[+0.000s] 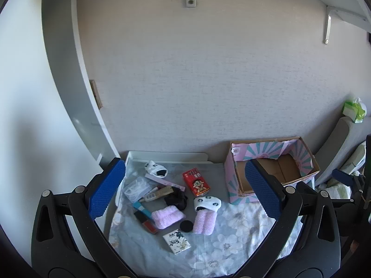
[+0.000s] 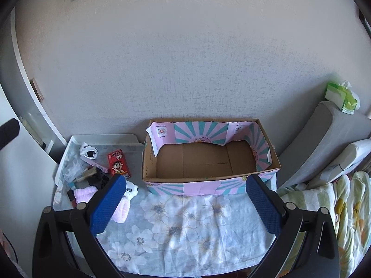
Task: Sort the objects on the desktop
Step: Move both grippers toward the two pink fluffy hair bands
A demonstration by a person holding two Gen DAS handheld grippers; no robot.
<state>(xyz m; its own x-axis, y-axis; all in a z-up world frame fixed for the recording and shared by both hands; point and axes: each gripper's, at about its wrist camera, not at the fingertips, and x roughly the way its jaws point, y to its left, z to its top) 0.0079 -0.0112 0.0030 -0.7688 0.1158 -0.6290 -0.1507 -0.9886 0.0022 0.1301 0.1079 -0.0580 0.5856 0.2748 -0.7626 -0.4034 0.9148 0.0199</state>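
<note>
Left gripper (image 1: 185,192): jaws spread wide, nothing between the blue pads (image 1: 106,187), held aloft.
Right gripper (image 2: 185,205): jaws equally wide, pads (image 2: 107,205) bare, level.

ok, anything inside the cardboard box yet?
Nothing visible: the cardboard box shows bare brown floor in the right wrist view. The strip just behind its near wall is hidden, and the left wrist view is partly blocked by a finger pad.

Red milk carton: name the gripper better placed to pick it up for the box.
Left. The left gripper, open, faces the red milk carton; the right gripper, also open, faces the empty cardboard box.
</note>
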